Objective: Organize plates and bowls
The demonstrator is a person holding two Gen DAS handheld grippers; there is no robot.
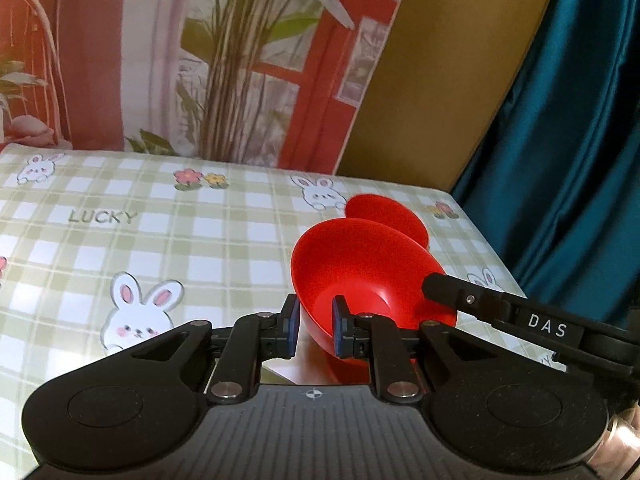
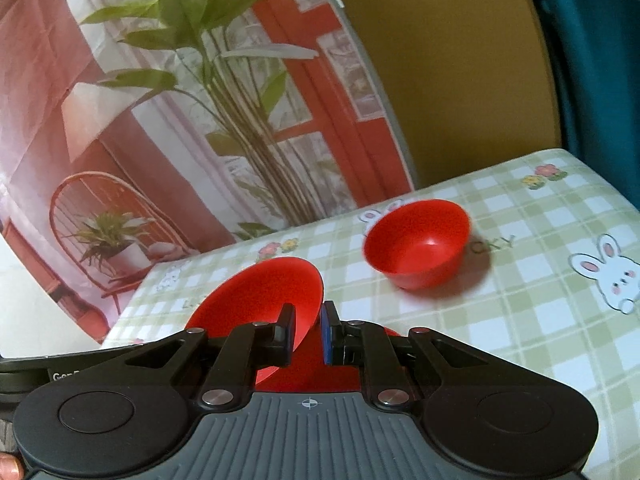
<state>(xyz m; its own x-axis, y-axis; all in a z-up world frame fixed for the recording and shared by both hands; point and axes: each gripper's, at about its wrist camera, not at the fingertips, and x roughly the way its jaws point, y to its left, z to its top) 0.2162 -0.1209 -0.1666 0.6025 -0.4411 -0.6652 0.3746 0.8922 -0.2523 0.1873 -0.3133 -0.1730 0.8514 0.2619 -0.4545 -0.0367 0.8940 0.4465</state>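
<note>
A red bowl [image 1: 360,272] hangs tilted above the table, held by both grippers. My left gripper [image 1: 316,328] is shut on its near rim, one blue pad inside the bowl and one outside. My right gripper [image 2: 308,332] is shut on the opposite rim of the same red bowl [image 2: 260,300]. In the left wrist view the right gripper's finger [image 1: 444,290] reaches onto the bowl's right rim. A second red bowl [image 1: 390,212] [image 2: 416,244] stands upright on the checked tablecloth [image 1: 120,220], beyond the held one and apart from both grippers.
A printed backdrop [image 1: 224,60] with a plant and red window frames rises behind the table. A teal curtain [image 1: 568,140] hangs past the table's right edge. The cloth [image 2: 540,320] has rabbit and flower prints. A fingertip [image 2: 8,466] shows at the bottom left.
</note>
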